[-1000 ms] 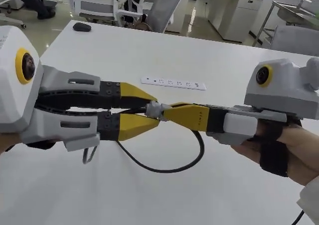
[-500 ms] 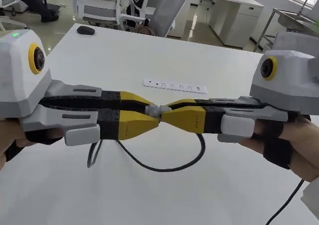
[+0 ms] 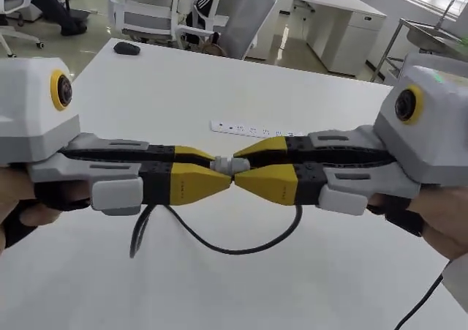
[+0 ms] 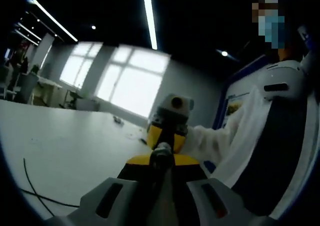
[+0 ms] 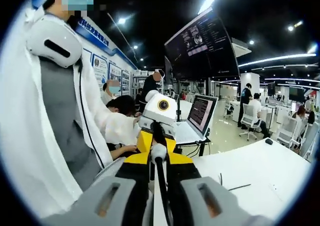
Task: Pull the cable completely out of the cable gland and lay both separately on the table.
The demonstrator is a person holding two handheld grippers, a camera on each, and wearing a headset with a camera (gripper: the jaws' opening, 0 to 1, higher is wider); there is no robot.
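Cable gland (image 3: 227, 165) hangs above the table (image 3: 183, 88), pinched where the two grippers meet tip to tip. The left gripper (image 3: 221, 168) is closed narrow on it. The right gripper (image 3: 238, 169) is clamped on the black cable (image 3: 219, 249), which loops down onto the table.

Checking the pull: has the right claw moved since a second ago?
Yes: the right claw rose toward the power strip, now covering its right end.
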